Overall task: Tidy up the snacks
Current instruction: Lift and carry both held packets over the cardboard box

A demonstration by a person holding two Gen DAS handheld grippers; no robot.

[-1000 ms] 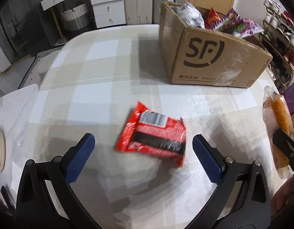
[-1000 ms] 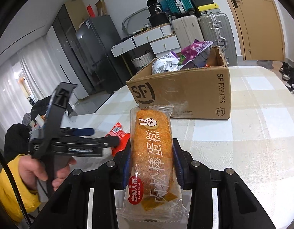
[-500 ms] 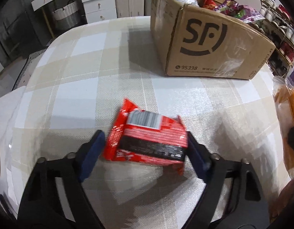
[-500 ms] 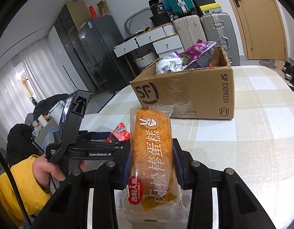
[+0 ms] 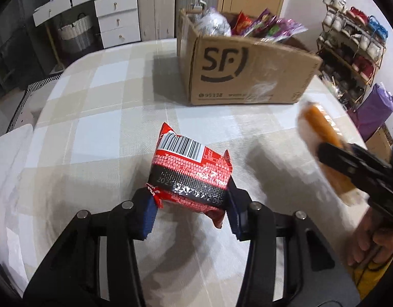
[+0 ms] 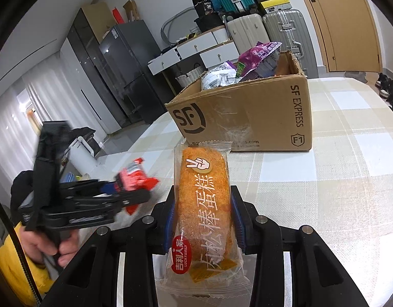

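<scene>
Left hand-held gripper (image 5: pixel 190 208) clenched on red snack packet (image 5: pixel 188 176), right hand-held gripper (image 6: pixel 203 223) on orange cake bar (image 6: pixel 204 204).

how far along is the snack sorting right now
Done: several bags already sit in the cardboard box. In hand: the left gripper is shut on the red snack pack, lifted off the table; the right gripper is shut on the orange cake bar. Left: both go into the box.
</scene>
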